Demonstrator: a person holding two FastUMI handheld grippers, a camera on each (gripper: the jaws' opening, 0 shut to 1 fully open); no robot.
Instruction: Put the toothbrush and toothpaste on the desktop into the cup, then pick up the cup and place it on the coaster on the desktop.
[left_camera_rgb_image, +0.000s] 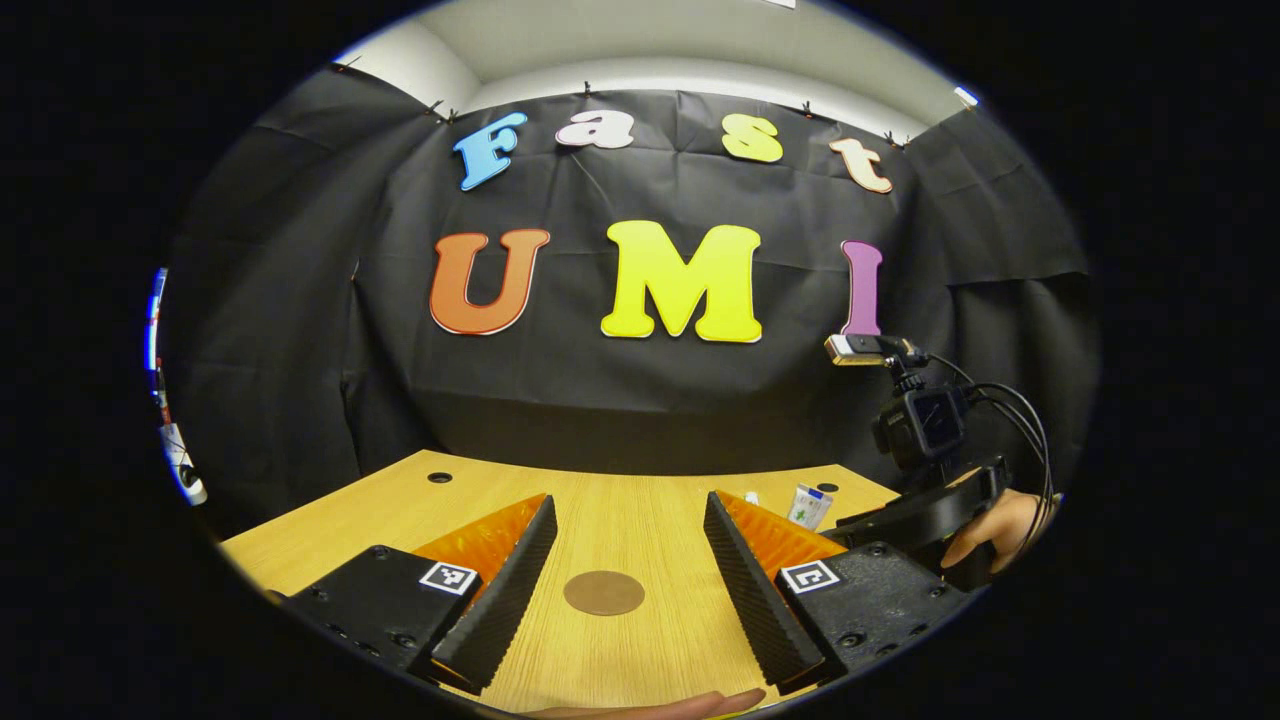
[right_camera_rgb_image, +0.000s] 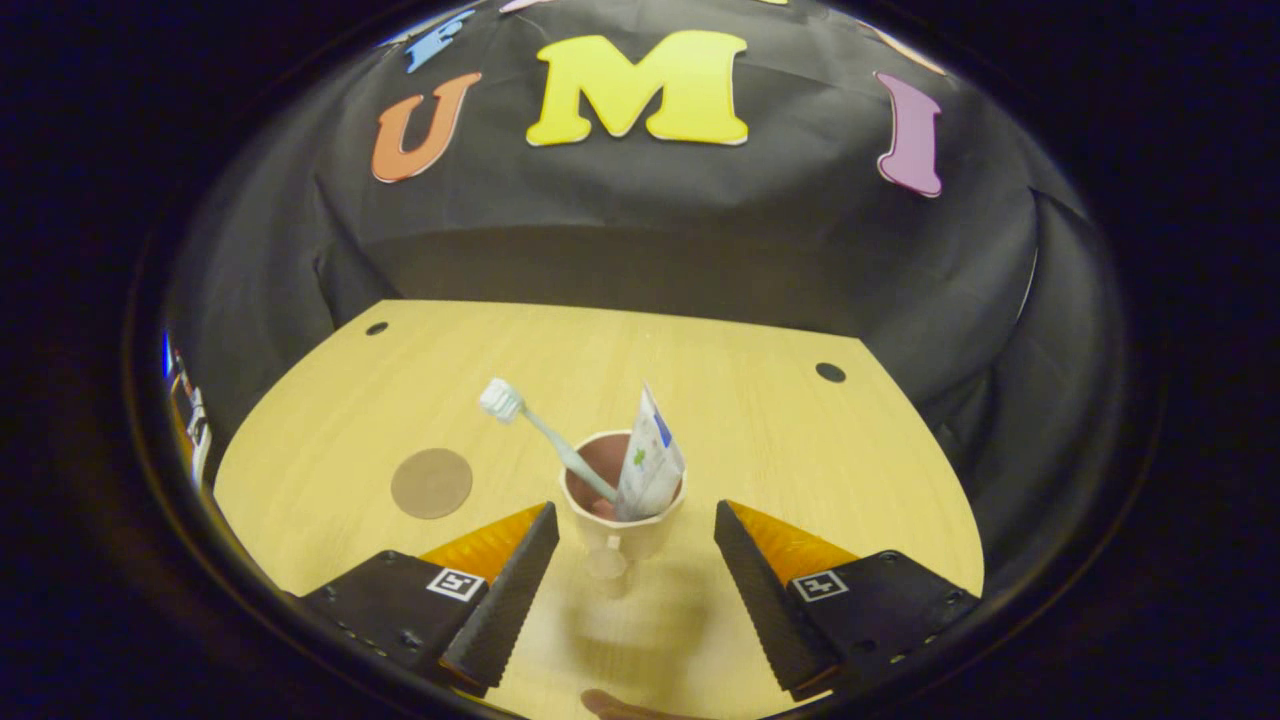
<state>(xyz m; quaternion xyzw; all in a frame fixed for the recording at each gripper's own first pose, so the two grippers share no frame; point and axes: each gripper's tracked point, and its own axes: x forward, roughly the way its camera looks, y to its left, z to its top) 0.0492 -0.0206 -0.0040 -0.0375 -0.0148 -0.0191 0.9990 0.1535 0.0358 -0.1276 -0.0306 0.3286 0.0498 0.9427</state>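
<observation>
The cup (right_camera_rgb_image: 622, 505) stands upright on the wooden desktop (right_camera_rgb_image: 760, 420), in the right gripper view, between the spread fingers of the right gripper (right_camera_rgb_image: 628, 580), which touch nothing. To its left lies the round brown coaster (right_camera_rgb_image: 431, 483), well apart. The toothbrush (right_camera_rgb_image: 545, 433) leans out leftward, bristles up, and the toothpaste tube (right_camera_rgb_image: 648, 462) stands in the cup's right half (crimped end up). In the left gripper view, the left gripper (left_camera_rgb_image: 625, 585) hangs open with the coaster between its fingers; farther right a hand (left_camera_rgb_image: 1000, 527) holds the right gripper's body.
</observation>
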